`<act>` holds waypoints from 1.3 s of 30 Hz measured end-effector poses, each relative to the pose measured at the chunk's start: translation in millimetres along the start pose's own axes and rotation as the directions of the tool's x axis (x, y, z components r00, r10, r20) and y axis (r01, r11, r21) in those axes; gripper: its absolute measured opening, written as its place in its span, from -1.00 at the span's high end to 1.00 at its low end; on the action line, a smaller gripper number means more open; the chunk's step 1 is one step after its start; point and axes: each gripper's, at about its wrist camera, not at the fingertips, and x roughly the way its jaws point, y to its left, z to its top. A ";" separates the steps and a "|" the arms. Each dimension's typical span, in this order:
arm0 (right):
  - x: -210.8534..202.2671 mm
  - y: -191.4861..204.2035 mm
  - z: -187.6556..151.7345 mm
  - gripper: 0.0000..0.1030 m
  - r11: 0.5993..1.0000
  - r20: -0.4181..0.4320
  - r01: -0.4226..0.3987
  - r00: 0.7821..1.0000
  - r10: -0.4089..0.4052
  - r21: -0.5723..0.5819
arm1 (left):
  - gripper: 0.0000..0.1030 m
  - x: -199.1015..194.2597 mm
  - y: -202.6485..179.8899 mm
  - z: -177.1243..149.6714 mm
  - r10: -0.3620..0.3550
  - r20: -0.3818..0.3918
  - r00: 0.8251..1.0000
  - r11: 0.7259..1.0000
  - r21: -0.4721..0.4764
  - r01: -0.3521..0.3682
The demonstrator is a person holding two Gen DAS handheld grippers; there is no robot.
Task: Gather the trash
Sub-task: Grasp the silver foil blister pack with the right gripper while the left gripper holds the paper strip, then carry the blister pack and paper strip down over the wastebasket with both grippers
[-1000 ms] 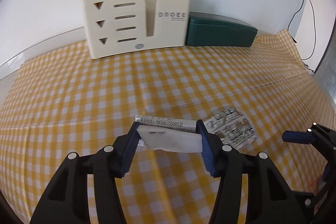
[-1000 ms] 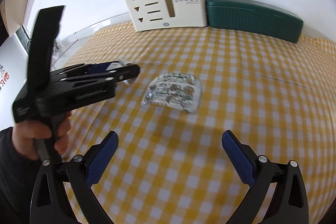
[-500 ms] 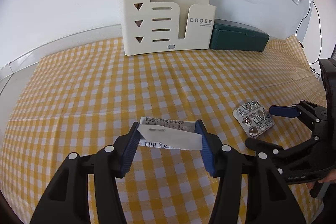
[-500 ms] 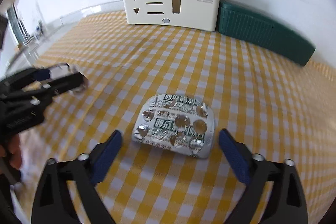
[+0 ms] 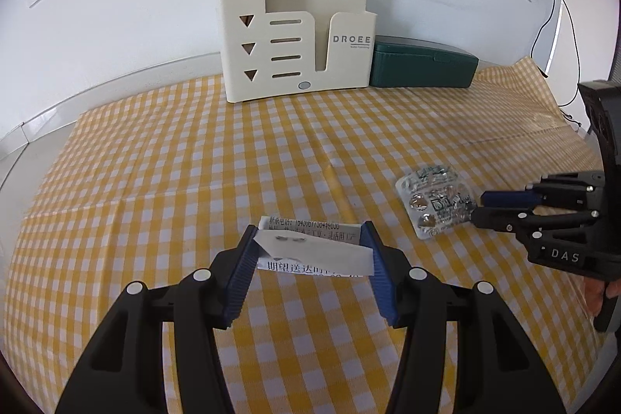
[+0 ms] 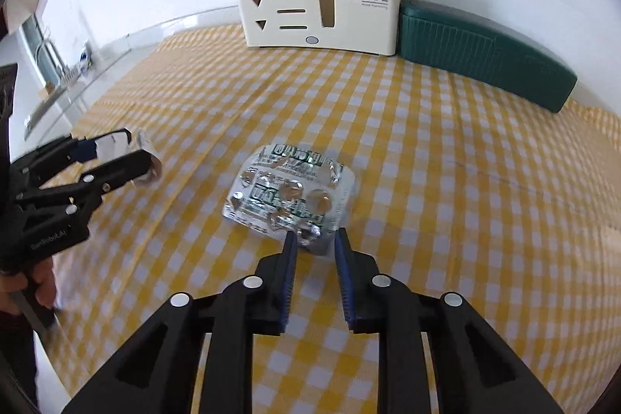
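Note:
A folded white paper slip [image 5: 310, 253] with printed text is held above the yellow checked tablecloth [image 5: 194, 161], my left gripper [image 5: 312, 251] shut on its two ends. In the right wrist view that gripper [image 6: 128, 158] hangs at the left with the slip [image 6: 149, 158] sticking out of it. A silver, used blister pack [image 6: 291, 193] lies mid-table. My right gripper [image 6: 315, 241] is closing its jaws on the pack's near corner, and crumpled foil fills the narrow gap between the pads. The left wrist view shows the same grip [image 5: 475, 206] at the edge of the pack [image 5: 431, 196].
A cream desk organizer [image 5: 295, 41] with coloured sticks stands at the back by the wall, a dark green case [image 5: 423, 66] to its right. A hand [image 6: 39, 278] holds the left gripper's handle. The cloth's left edge drops off to a bare counter [image 5: 35, 158].
My right gripper came down to the blister pack and its jaws narrowed from wide open onto the pack's near corner. The left gripper drew away to the left, still holding the paper slip.

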 end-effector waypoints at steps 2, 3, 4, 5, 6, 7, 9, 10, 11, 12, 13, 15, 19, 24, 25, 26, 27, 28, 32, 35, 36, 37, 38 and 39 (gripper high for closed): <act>-7.2 1.2 2.9 -0.68 0.998 0.028 -0.005 1.000 0.007 -0.068 | -0.04 -3.4 3.4 -2.3 -0.004 0.000 1.000 1.000 -0.010 0.004; -10.6 0.7 4.9 -0.76 0.996 0.054 -0.005 0.998 0.010 -0.092 | -0.04 -4.1 4.6 -2.8 -0.005 -0.001 1.000 1.000 -0.015 0.005; -12.1 0.0 7.4 -0.76 0.994 0.069 -0.008 0.997 0.016 -0.108 | -0.04 -4.7 6.4 -3.1 -0.010 -0.002 1.000 1.000 -0.021 0.010; -10.4 -1.7 13.3 -0.76 0.992 0.069 -0.014 0.997 0.023 -0.125 | -0.03 -4.4 7.6 -2.7 -0.012 -0.003 1.000 1.000 -0.023 0.012; -7.3 -2.9 18.1 -0.76 0.991 0.062 -0.018 0.998 0.027 -0.130 | -0.04 -4.3 8.1 -2.4 -0.013 -0.004 1.000 1.000 -0.022 0.013; -3.7 -2.7 22.7 -0.76 0.989 0.054 -0.031 0.998 0.039 -0.144 | -0.04 -3.9 8.1 -1.9 -0.014 -0.004 1.000 1.000 -0.020 0.014; 6.3 3.9 31.6 -0.77 0.969 0.030 -0.086 0.995 0.095 -0.230 | -0.04 -4.3 8.8 -1.2 -0.021 -0.004 1.000 1.000 -0.017 0.021; 9.8 7.3 33.6 -0.77 0.957 0.014 -0.105 0.993 0.113 -0.271 | -0.04 -4.8 8.9 -1.3 -0.023 -0.004 1.000 1.000 -0.015 0.023; 14.7 12.7 34.7 -0.79 0.931 -0.018 -0.140 0.990 0.143 -0.336 | -0.04 -5.2 9.0 -1.4 -0.024 -0.004 1.000 1.000 -0.012 0.024; 18.7 15.3 34.8 -0.79 0.915 -0.036 -0.148 0.989 0.145 -0.376 | -0.04 -5.6 9.2 -1.6 -0.025 -0.004 1.000 1.000 -0.009 0.025; 22.8 17.3 34.5 -0.79 0.901 -0.053 -0.148 0.989 0.138 -0.407 | -0.04 -5.9 9.5 -1.9 -0.026 -0.003 1.000 1.000 -0.008 0.026; 31.3 15.8 37.2 -0.79 0.887 -0.066 -0.147 0.989 0.131 -0.437 | -0.04 -5.3 9.4 -2.9 -0.030 -0.006 1.000 1.000 -0.006 0.030; 40.4 7.9 42.6 -0.55 0.901 -0.077 -0.209 0.978 0.194 -0.380 | -0.04 -4.5 7.6 -2.6 -0.032 -0.008 0.999 0.999 0.002 0.032; 36.1 12.6 40.5 -0.26 0.901 -0.069 -0.226 0.974 0.216 -0.369 | -0.04 -3.9 0.6 -1.4 -0.035 -0.015 0.999 0.999 0.013 0.035; 35.7 12.2 39.9 -0.24 0.905 -0.067 -0.222 0.975 0.212 -0.363 | -0.04 -4.5 -0.6 -1.1 -0.036 -0.016 0.999 0.999 0.014 0.036; 33.6 12.2 37.1 -0.22 0.910 -0.063 -0.215 0.976 0.206 -0.355 | -0.04 -5.9 -3.5 -0.6 -0.035 -0.014 0.999 0.999 0.018 0.035; 30.0 12.7 33.6 -0.20 0.912 -0.058 -0.209 0.978 0.202 -0.352 | -0.04 -7.3 -5.6 0.0 -0.032 -0.012 0.999 0.999 0.021 0.033; 26.7 12.3 30.1 -0.20 0.917 -0.054 -0.203 0.979 0.197 -0.344 | -0.04 -8.4 -6.5 0.2 -0.032 -0.011 0.999 0.999 0.022 0.032; 12.3 6.0 17.3 -0.18 0.960 -0.018 -0.151 0.988 0.151 -0.234 | -0.04 -17.5 -11.9 -1.9 -0.028 -0.007 1.000 0.999 0.017 0.028; -8.6 -0.5 4.0 -0.18 0.979 0.026 -0.119 0.992 0.125 -0.165 | -0.04 -28.5 -19.3 -8.4 -0.024 0.000 1.000 1.000 0.012 0.024; -14.2 -0.7 -0.6 -0.18 0.982 0.034 -0.107 0.993 0.114 -0.157 | -0.04 -31.4 -20.3 -10.6 -0.028 0.001 1.000 1.000 0.010 0.028; -21.3 -0.4 -6.8 -0.18 0.984 0.036 -0.104 0.993 0.111 -0.147 | -0.04 -35.3 -22.8 -14.1 -0.034 0.002 0.999 0.999 0.007 0.034; -30.2 0.1 -14.7 -0.18 0.986 0.042 -0.103 0.993 0.109 -0.129 | -0.04 -39.7 -26.3 -18.5 -0.036 0.002 0.999 0.999 0.009 0.036; -36.7 0.1 -20.4 -0.18 0.988 0.045 -0.101 0.993 0.107 -0.114 | -0.04 -42.6 -28.9 -21.5 -0.038 0.002 0.999 0.999 0.011 0.038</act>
